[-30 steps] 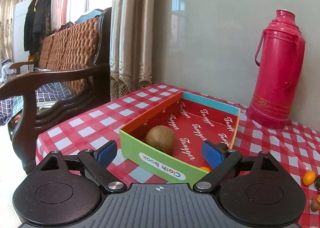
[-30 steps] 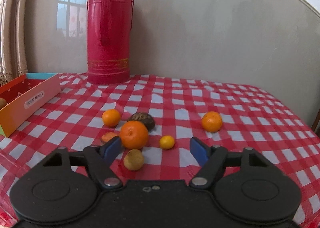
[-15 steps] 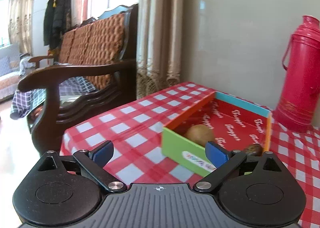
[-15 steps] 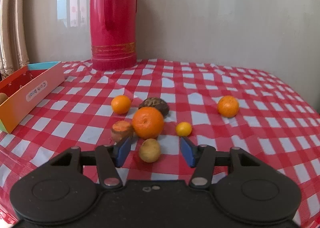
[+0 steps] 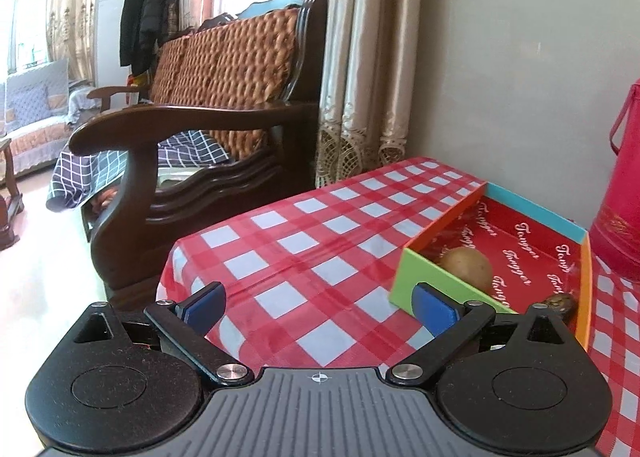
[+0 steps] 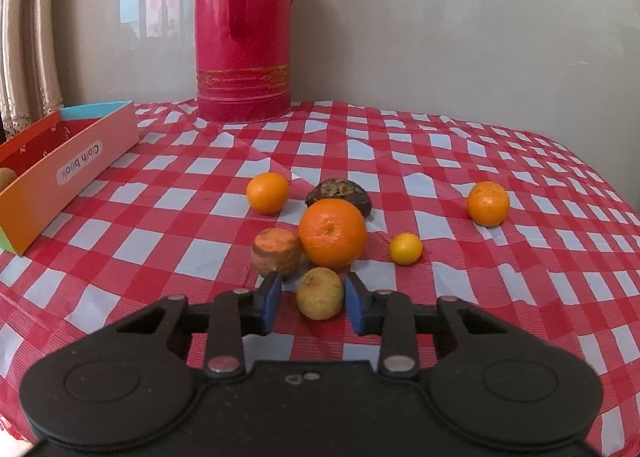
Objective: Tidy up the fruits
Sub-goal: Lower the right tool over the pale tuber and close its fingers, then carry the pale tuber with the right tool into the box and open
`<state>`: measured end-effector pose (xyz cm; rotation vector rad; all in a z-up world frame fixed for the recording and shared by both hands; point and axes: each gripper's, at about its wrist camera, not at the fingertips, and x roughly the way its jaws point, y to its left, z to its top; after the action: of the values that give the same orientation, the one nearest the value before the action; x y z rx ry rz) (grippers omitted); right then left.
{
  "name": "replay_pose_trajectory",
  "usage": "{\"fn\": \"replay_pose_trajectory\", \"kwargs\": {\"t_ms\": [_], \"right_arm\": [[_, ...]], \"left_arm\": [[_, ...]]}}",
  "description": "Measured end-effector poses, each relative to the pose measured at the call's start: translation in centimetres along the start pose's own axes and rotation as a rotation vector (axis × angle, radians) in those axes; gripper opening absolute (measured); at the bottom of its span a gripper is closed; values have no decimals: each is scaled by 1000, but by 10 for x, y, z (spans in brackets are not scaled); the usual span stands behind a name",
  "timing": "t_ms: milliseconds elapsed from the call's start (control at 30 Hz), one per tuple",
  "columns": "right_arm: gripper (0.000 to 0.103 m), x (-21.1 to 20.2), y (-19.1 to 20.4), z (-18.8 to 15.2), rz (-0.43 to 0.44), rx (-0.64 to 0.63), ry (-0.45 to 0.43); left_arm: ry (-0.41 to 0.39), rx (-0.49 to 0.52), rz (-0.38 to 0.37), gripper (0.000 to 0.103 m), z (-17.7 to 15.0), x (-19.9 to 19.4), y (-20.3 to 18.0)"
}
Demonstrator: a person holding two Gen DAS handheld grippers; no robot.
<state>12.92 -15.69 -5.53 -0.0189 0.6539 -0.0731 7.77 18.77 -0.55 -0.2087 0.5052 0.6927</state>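
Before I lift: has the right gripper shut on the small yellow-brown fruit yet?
Not yet: right gripper is open, its pads flanking the yellow-brown fruit with gaps visible.

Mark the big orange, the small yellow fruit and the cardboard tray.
big orange (image 6: 333, 233), right wrist view, front skin.
small yellow fruit (image 6: 406, 248), right wrist view, its middle.
cardboard tray (image 6: 76, 173), right wrist view, labelled side wall.

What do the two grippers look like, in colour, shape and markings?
Both are alike. The left gripper has a black body with two round discs, a ribbed grey centre plate bearing a small crosshair mark, black link arms with silver pivot pins, and blue pads on its jaws. The right gripper looks the same, but no ribbed plate shows. No cables show.
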Motion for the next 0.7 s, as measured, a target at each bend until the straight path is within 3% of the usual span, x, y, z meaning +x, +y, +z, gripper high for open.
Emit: {"fn": "replay_pose_trajectory", "kwargs": {"t_ms": [200, 367, 533, 700], "right_arm": [[17, 1, 2, -1, 6, -17, -5], [17, -3, 2, -2, 18, -36, -27], [17, -12, 3, -1, 18, -45, -74], [17, -26, 16, 3, 40, -78, -174]], "left_arm": [[2, -10, 10, 99, 0, 2, 7], [4, -17, 10, 99, 0, 2, 8], [11, -31, 16, 99, 1, 4, 11], [22, -66, 26, 99, 2, 8, 20]]}}
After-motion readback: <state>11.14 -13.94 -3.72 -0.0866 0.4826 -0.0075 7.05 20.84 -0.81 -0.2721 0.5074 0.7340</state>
